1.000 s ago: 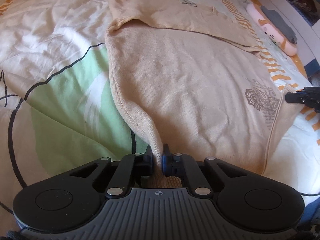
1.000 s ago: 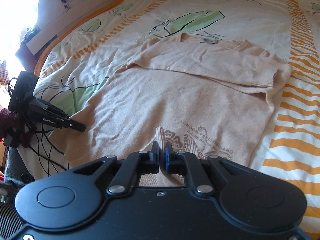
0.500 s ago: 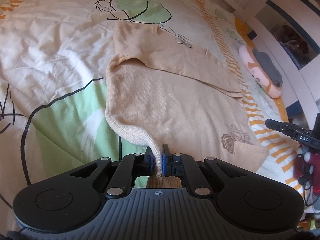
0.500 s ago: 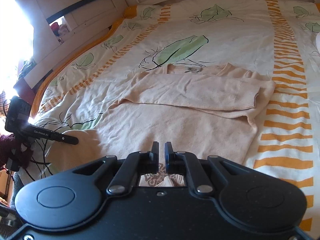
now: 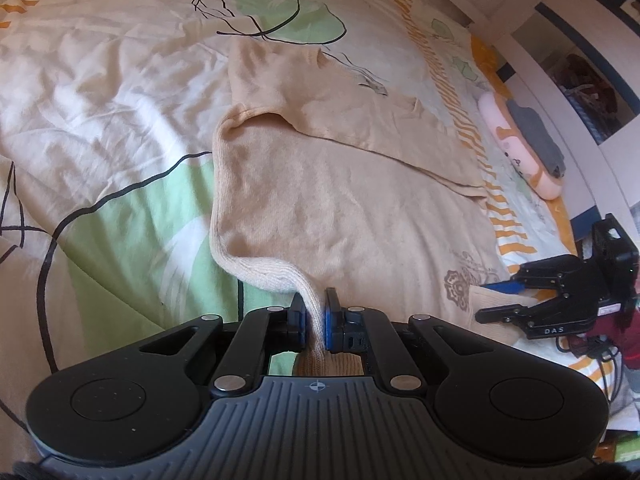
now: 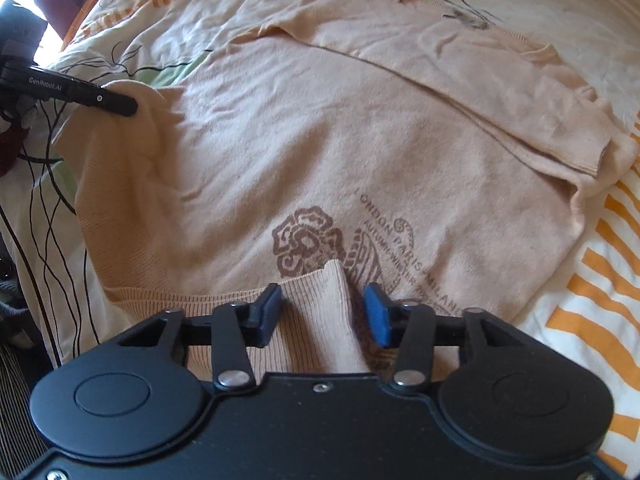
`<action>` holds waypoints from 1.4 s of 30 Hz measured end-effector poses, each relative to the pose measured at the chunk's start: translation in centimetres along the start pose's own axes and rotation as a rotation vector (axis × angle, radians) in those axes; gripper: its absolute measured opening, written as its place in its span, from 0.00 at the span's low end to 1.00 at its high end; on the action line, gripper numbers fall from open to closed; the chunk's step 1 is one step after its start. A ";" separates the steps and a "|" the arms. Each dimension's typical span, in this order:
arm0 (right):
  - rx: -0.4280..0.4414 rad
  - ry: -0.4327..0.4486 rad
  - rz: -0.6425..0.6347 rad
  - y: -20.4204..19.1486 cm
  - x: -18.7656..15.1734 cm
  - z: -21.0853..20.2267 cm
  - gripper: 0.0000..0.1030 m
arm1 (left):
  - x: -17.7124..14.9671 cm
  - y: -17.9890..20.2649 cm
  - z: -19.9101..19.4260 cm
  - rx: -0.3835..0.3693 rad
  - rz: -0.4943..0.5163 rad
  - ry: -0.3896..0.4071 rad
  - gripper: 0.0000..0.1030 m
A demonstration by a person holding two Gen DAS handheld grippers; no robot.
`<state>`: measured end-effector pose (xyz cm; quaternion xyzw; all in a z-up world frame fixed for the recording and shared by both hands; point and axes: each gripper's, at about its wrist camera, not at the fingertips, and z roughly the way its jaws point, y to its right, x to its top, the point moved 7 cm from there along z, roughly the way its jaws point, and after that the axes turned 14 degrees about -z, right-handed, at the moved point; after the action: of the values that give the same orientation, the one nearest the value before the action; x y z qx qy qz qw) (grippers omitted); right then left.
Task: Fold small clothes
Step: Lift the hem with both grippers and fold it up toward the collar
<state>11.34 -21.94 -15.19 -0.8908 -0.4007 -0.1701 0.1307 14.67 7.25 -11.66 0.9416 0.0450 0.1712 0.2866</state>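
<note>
A beige knit sweater (image 5: 340, 208) with a brown print (image 6: 308, 246) lies spread on the bed, its sleeves folded across the top. My left gripper (image 5: 316, 316) is shut on the ribbed hem at the near left corner, which is lifted a little. In the right wrist view the left gripper (image 6: 120, 104) shows at the far left with cloth bunched at its tip. My right gripper (image 6: 323, 296) stands low over the hem by the print. Its jaws are opening, and a raised fold of hem (image 6: 320, 312) stands loose between the blue pads (image 6: 378, 312).
The bedsheet (image 5: 120, 80) has green leaves and orange stripes. A pink soft toy (image 5: 520, 148) lies along the bed's far right edge by a white wall. Dark cables (image 6: 52, 200) hang over the bed's left side near a person's dark red sleeve (image 6: 10, 152).
The right gripper's jaws have parted and let the hem fold go, and it has dropped closer to the sweater. The left gripper keeps its grip and has rolled slightly.
</note>
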 end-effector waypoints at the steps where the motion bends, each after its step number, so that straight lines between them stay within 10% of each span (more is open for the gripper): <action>1: 0.018 0.004 -0.001 -0.1 -0.1 0.0 0.09 | 0.1 0.1 0.0 -0.002 -0.002 0.001 0.07; 14: -0.254 0.435 0.234 9.5 2.8 -9.4 0.09 | 8.8 3.5 -1.9 -0.123 -0.033 0.139 0.07; 27: -0.398 0.500 0.495 21.7 4.7 -5.6 0.10 | 20.5 2.3 7.5 -0.070 -0.110 0.203 0.09; 32: -0.409 0.473 0.509 22.7 3.8 -4.3 0.10 | 21.6 1.1 8.6 -0.015 -0.073 0.277 0.66; 39: -0.392 0.481 0.539 22.8 3.7 -3.7 0.11 | 20.5 3.0 9.0 0.109 0.278 0.255 0.67; 42: -0.393 0.485 0.521 22.5 4.2 -3.8 0.11 | 20.7 3.3 9.9 0.089 0.268 0.220 0.67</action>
<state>30.27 -35.01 -12.23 -0.9046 -0.0789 -0.4097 0.0874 37.46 3.07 -11.43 0.9263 -0.0424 0.3079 0.2127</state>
